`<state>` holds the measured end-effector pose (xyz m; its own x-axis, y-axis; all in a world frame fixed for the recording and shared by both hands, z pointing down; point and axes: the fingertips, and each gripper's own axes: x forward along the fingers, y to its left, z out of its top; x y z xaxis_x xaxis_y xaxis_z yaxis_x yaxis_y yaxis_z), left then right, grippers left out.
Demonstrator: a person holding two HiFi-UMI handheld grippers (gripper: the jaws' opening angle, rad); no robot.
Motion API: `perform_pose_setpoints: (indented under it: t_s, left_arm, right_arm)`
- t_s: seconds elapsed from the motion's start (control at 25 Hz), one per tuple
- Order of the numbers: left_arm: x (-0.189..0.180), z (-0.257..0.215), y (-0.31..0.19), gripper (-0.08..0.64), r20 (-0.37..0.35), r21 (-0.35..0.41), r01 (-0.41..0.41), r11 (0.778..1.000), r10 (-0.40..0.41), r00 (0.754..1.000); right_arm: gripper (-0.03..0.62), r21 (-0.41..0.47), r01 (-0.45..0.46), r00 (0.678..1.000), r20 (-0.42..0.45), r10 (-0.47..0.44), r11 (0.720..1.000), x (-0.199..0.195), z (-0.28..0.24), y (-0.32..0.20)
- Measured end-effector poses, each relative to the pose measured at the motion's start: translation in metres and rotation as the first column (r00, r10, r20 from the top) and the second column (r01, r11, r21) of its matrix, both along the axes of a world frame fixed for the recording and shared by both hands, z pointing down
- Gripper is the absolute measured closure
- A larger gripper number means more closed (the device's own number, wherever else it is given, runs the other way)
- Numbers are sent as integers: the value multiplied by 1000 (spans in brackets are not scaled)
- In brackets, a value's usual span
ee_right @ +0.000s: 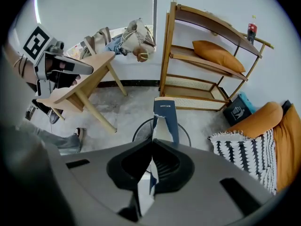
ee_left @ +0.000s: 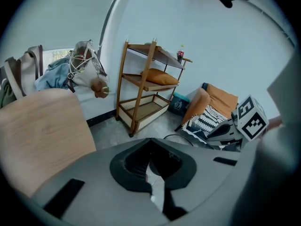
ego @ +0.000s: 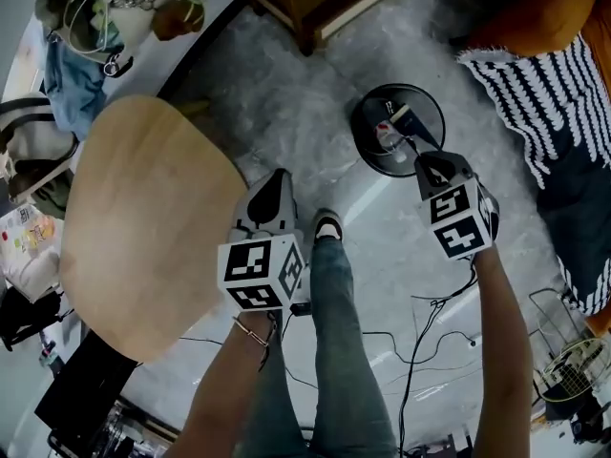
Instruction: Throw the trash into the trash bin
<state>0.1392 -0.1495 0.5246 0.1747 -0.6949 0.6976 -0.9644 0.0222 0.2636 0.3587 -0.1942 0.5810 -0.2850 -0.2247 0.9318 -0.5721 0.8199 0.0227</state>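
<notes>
the fingers of my right gripper [ee_right: 153,140] are clamped on a torn blue and white packet [ee_right: 165,119], which sticks out past their tips. those of my left gripper [ee_left: 151,140] are closed tip to tip with nothing between them. the grey floor [ego: 286,93] spreads below. the rounded wooden surface [ego: 143,227] lies at my left. the wooden shelf [ee_right: 214,27] stands by the wall. the round black trash bin [ego: 368,160] sits on the floor right under the held packet.

Dim cool light, fisheye edges, dark vignette
</notes>
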Motion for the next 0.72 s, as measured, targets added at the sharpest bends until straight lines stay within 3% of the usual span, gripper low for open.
perform_pose_setpoints:
  t_s: [0.2, 0.36, 0.72]
  left_arm:
    - [10, 11, -7, 551, 7, -11, -20, 1000, 20, 1000]
    - [10, 13, -10, 551, 8, -10, -22, 1000, 23, 1000]
    - [0, 3, -7, 551, 7, 3, -11, 1000, 11, 1000]
  right_arm:
    - [576, -4, -37, 999, -2, 37, 999, 2, 19, -6]
    - [505, 13, -70, 998, 4, 70, 997, 4, 25, -12]
    - [502, 40, -111, 994, 8, 111, 993, 15, 9, -16]
